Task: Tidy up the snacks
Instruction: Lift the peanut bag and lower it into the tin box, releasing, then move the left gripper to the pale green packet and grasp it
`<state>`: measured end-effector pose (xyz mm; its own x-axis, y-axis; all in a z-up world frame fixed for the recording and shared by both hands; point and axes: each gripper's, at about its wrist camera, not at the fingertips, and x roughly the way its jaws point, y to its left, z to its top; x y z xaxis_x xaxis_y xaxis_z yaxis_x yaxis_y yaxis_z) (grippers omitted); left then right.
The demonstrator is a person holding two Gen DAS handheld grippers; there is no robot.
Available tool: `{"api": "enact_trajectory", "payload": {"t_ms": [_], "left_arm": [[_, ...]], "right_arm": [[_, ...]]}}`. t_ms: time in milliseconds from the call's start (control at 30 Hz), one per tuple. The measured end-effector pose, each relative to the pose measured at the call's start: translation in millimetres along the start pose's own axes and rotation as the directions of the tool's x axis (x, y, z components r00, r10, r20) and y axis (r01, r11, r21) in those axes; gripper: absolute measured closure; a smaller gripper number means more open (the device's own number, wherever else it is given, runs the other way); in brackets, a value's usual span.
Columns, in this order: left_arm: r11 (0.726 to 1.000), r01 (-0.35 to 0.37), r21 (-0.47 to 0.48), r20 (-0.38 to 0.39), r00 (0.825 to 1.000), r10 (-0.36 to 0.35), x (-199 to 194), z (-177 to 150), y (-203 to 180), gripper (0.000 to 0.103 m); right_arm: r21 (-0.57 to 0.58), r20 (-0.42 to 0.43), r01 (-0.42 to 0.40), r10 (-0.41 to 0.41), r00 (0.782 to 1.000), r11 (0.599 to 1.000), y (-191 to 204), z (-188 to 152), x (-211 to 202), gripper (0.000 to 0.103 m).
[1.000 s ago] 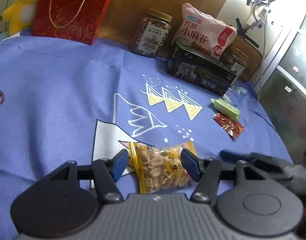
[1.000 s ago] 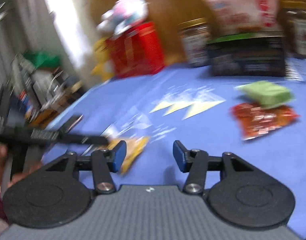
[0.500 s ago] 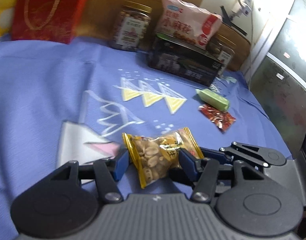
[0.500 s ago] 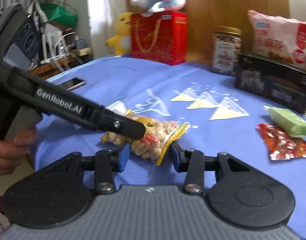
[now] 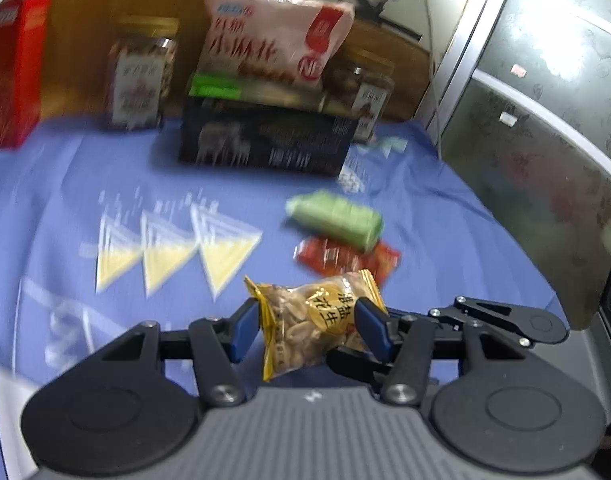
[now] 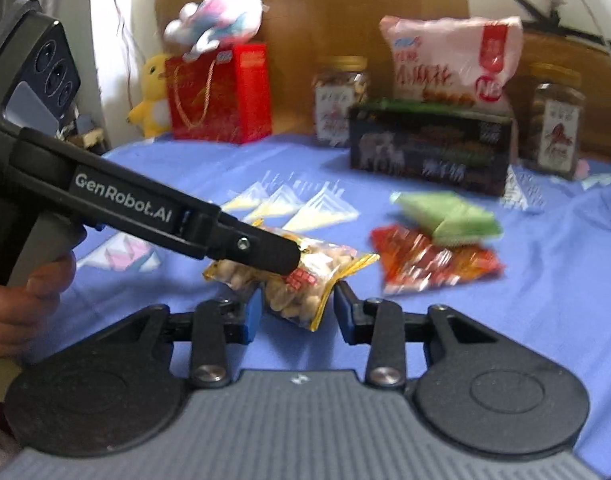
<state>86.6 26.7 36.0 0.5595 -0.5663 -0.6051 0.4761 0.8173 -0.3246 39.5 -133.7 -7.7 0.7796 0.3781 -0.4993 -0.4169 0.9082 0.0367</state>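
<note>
Left hand-held gripper (image 5: 307,322): jaws closing, blue pads pressed on either side of a yellow-edged clear peanut packet (image 5: 317,320), which sits lifted between them, above the blue cloth (image 5: 65,184). In the right wrist view this same gripper comes in from the left, its black finger (image 6: 261,252) lying across the top of the packet; a person's hand (image 6: 21,300) grips its handle at the left edge.

Right hand-held gripper (image 6: 297,314): jaws closing, the lower end of the peanut packet (image 6: 305,280) between the pads. The left pad looks to be against the wrapper; the right pad stands just clear of the yellow seam. Firm pinch not confirmed from this view.

Just beyond the packet: a flat red snack packet (image 6: 433,264) on the cloth, and a green wrapped bar (image 6: 449,212) resting partly over its far edge. Printed yellow triangles (image 5: 173,252) on the cloth lie to the left of these.

Back row, against a wooden board: a dark box (image 6: 429,152) with animal print on its front, a pink-and-white snack bag (image 6: 453,64) standing on top of it, one gold-lidded jar (image 6: 339,100) to the box's left and another jar (image 6: 557,120) to its right. Further left, a red gift bag (image 6: 221,92) with a pink plush toy (image 6: 217,16) on top and a yellow plush duck (image 6: 153,96) beside it.

Both views motion-blurred; label text is unreadable.
</note>
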Motion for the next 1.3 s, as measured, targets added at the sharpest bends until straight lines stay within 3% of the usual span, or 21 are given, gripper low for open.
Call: {"api": "enact_trajectory", "payload": {"t_ms": [200,333,533,633,700,833,933,1033,1133,1300], "left_arm": [[0.999,-0.008,0.048,0.076,0.997,0.005,17,71,-11,0.05],[0.998,-0.021,0.061,0.119,0.993,0.014,50,123,-13,0.05],[0.999,-0.039,0.022,0.118,0.992,0.037,117,177,2,0.049],[0.997,-0.081,0.01,0.119,0.99,0.079,144,189,10,0.043],[0.991,-0.135,0.024,0.134,0.982,0.131,152,191,11,0.043],[0.992,-0.119,0.044,0.197,0.974,0.108,131,184,15,0.032],[0.995,-0.078,0.058,0.208,0.976,0.065,103,166,16,0.032],[0.998,-0.022,0.062,0.148,0.989,0.012,87,136,12,0.032],[0.999,0.031,0.008,0.039,0.999,-0.031,95,106,16,0.031],[0.987,0.068,-0.145,-0.08,0.994,-0.08,120,84,31,0.031]], "right_arm": [[-0.03,0.112,0.051,-0.048,0.993,0.998,-36,50,13,0.063],[-0.003,0.163,0.088,-0.086,0.983,0.996,-74,84,35,0.063],[0.043,0.163,0.151,-0.156,0.974,0.988,-122,115,83,0.064],[0.036,0.148,0.192,-0.195,0.97,0.981,-137,119,104,0.062],[0.059,0.154,0.212,-0.219,0.964,0.975,-147,120,108,0.059],[0.187,0.192,0.205,-0.24,0.952,0.961,-174,109,79,0.055],[0.302,0.159,0.156,-0.211,0.964,0.94,-191,88,48,0.055],[0.409,0.071,0.094,-0.134,0.988,0.907,-193,54,26,0.055],[0.488,0.003,0.074,-0.086,0.996,0.87,-184,24,14,0.055],[0.523,-0.004,0.013,-0.013,1.0,0.852,-158,10,12,0.056]]}}
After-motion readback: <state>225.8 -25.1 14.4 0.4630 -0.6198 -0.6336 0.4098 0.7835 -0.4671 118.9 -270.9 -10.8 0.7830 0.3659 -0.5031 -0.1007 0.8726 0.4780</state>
